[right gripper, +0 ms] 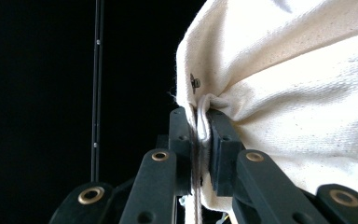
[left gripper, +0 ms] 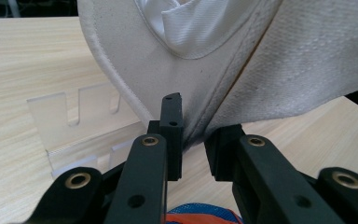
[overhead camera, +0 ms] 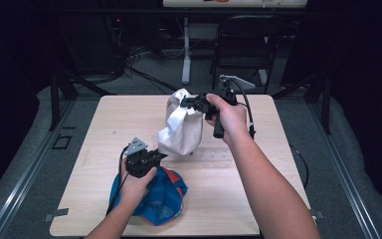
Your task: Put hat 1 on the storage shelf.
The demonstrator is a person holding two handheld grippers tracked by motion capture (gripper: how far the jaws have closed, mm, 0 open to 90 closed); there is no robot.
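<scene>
A cream cloth cap (overhead camera: 184, 132) is held up above the wooden table (overhead camera: 124, 114) by both grippers. My right gripper (overhead camera: 185, 103) is shut on the cap's upper edge; in the right gripper view its jaws (right gripper: 200, 126) pinch a fold of the fabric beside a small metal eyelet. My left gripper (overhead camera: 161, 155) is shut on the cap's lower edge; in the left gripper view the cloth (left gripper: 270, 60) runs down into the narrow gap of that gripper (left gripper: 193, 137). A blue and orange cap (overhead camera: 154, 196) lies on the table under the left hand.
A clear slotted acrylic stand (left gripper: 74, 126) lies flat on the table just behind the cream cap, faintly visible from above (overhead camera: 214, 154). Beyond the table's far edge stand a black chair (overhead camera: 243, 45), a white table leg and floor cables.
</scene>
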